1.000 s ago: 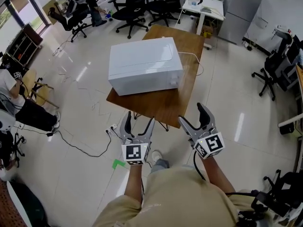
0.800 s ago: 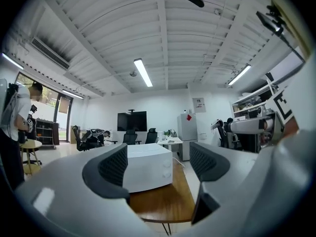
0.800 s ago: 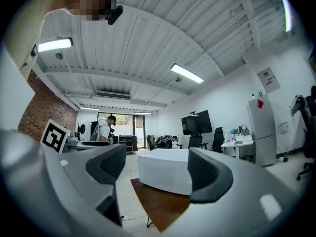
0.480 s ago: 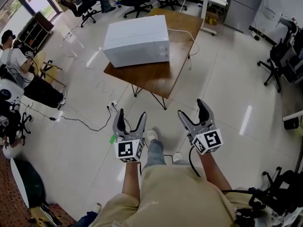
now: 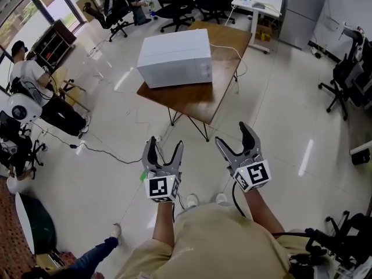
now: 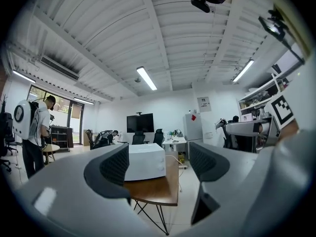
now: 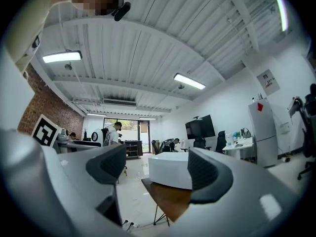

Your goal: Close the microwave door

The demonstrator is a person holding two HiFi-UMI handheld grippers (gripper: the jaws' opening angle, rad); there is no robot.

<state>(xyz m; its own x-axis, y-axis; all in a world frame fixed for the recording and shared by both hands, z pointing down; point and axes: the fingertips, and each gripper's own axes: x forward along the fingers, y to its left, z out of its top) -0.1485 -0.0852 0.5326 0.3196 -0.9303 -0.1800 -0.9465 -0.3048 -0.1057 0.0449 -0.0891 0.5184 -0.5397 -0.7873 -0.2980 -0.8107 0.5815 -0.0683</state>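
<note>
1. As the head view shows, the white microwave (image 5: 174, 57) sits on a brown wooden desk (image 5: 203, 100) in the upper middle of the room. It is well apart from both tools, with open glossy floor (image 5: 279, 121) between.
2. Microwave condition: it rests squarely on the desk top, and the face with the controls reads as flush with the body, so the door appears shut.
3. Left tool (image 5: 164, 148): held low in front of the person, marker cube toward the camera and jaws pointing toward the desk. In the left gripper view the left tool (image 6: 159, 165) has its jaws moderately apart with nothing gripped. The microwave (image 6: 145, 162) and desk (image 6: 155, 191) are seen far off through the gap.
4. Right tool (image 5: 233, 137): held beside the left one, clear of it, at about the same level. In the right gripper view the right tool (image 7: 158, 168) also has its jaws spread and holds nothing — only the distant microwave (image 7: 170, 171) and a corner of the desk (image 7: 170, 201) lie between the pads in the line of sight.
5. Surroundings: black office chairs (image 5: 174, 4) stand beyond the desk, and a seated person (image 5: 26, 77) is at the left edge. The beige trousers (image 5: 221, 243) of the person holding the tools fill the bottom of the head view.
</note>
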